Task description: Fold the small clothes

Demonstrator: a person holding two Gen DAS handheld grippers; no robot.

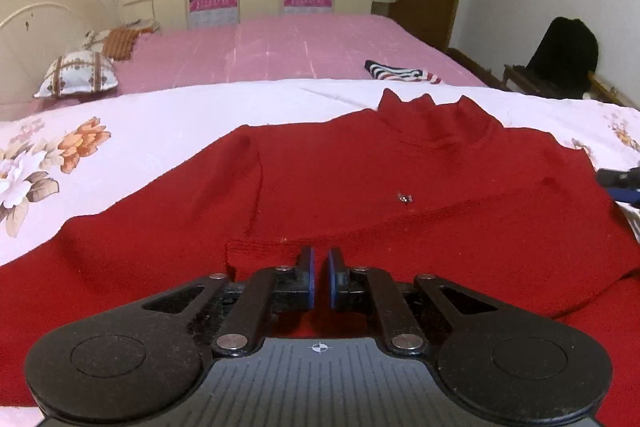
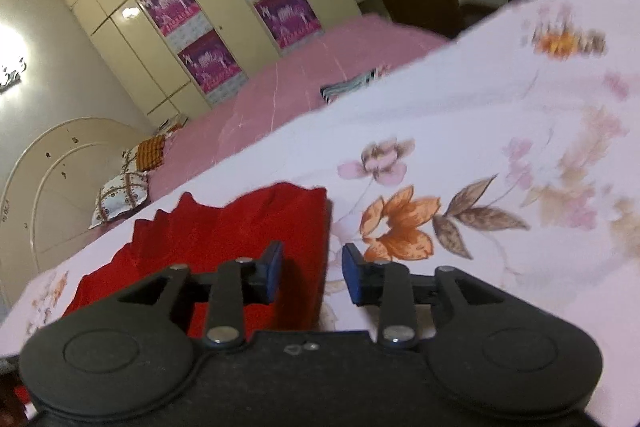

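Sweater, red, lies flat on my floral sheet, one sleeve folded across so the body narrows. I keep the left gripper pinched shut, apparently empty, over the hem; right gripper stands part-open, nothing between, straddling the folded edge.

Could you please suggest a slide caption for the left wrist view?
Shut left gripper above a red sweater spread on a floral sheet, with a pink bed behind.
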